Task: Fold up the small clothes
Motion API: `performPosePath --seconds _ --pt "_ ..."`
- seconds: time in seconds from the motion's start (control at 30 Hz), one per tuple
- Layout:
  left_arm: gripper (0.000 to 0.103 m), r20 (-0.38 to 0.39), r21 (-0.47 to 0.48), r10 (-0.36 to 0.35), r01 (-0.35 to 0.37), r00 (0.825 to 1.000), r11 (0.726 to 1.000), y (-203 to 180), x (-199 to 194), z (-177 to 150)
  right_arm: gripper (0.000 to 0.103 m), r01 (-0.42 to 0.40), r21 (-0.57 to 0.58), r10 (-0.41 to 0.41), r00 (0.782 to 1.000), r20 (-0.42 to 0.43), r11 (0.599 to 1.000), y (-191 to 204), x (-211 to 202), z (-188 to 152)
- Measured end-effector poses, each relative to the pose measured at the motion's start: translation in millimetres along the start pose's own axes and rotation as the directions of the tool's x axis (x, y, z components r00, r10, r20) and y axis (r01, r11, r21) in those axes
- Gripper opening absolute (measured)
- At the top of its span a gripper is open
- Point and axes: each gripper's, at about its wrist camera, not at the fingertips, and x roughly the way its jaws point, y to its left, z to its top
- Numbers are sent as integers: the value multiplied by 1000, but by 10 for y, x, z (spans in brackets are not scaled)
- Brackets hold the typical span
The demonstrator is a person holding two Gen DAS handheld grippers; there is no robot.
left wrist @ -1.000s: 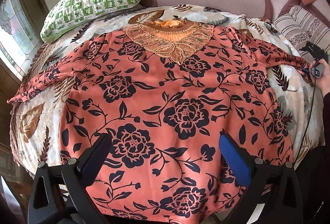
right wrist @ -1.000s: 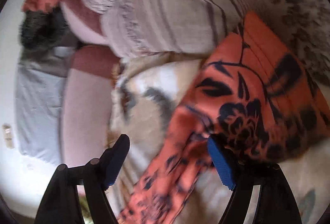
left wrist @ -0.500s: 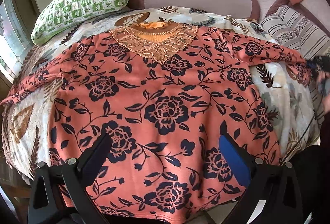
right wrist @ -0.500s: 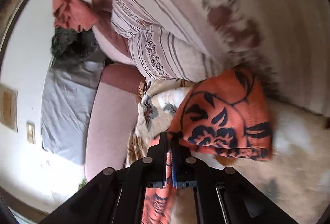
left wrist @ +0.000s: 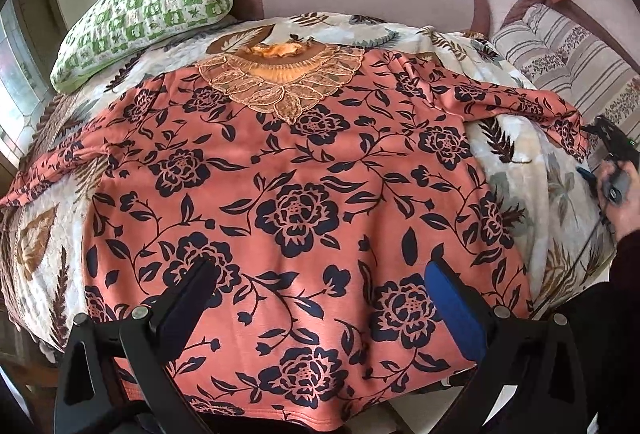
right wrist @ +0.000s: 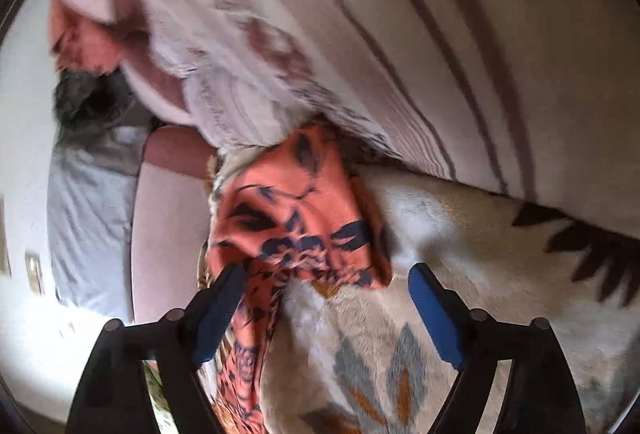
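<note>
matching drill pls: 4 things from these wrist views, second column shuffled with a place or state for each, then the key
1. floral blouse
2. green checked pillow
3. striped cushion
4. right gripper

A. leaning at the far left corner against the sofa arm
B. jaws apart, sleeve end lying between them, ungripped
C. spread flat on the leaf-print blanket
D. by the right sleeve's end

Pairs: 1-C, 2-A, 3-D, 4-B
</note>
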Motion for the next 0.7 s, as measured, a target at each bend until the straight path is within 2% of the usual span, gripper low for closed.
performPosePath --seconds 0.03,0.07,0.1,0.13,0.17,0.23,0.27,0.3,0.33,0.37,0.47,0.53,0.6,0.63,0.7 --pt "103 -1 4 3 -3 1000 1000 -15 -9 6 69 25 14 -25 999 -24 1000 -28 153 49" --pt "103 -1 6 6 -6 1000 1000 -21 -20 7 67 35 17 -35 999 -12 999 -51 180 51" --pt "103 2 8 10 -11 1000 1000 -24 -40 8 58 18 2 -18 1000 10 1000 -10 177 51" --pt "103 7 9 14 -15 1000 1000 -26 -60 8 24 -9 -21 9 1000 8 1000 45 173 42" --pt "103 12 9 20 -20 1000 1000 -22 -81 9 7 -38 -30 38 999 10 999 94 145 28" --pt "103 15 5 35 -35 999 999 2 -113 22 8 -77 -78 84 993 88 994 245 -48 -20" --pt "103 17 2 39 -39 999 999 15 -121 27 8 -115 -150 138 978 158 982 403 -267 -57" --pt "103 20 -5 44 -44 999 999 35 -133 35 8 -150 -201 192 959 206 968 505 -450 -89" --pt "103 20 -11 46 -46 999 999 50 -138 36 8 -204 -274 278 922 268 940 633 -725 -135" --pt "103 17 -18 47 -47 999 999 64 -137 35 8 -223 -317 322 896 306 922 693 -907 -170" --pt "103 -16 -33 35 -36 999 999 78 -78 10 8 -223 -379 367 855 367 898 720 -1205 -227" --pt "103 -32 -34 23 -24 999 999 59 -43 -5 8 -234 -377 375 853 363 896 669 -1252 -207" --pt "103 -37 -26 12 -13 999 1000 21 -25 -13 8 -238 -372 371 863 342 897 659 -1210 -161" --pt "103 -36 -19 9 -10 999 1000 3 -24 -12 8 -238 -374 360 883 300 896 680 -1143 -144" --pt "103 -34 -2 5 -5 999 1000 -27 -33 -3 8 -241 -355 340 908 247 903 706 -1092 -166"
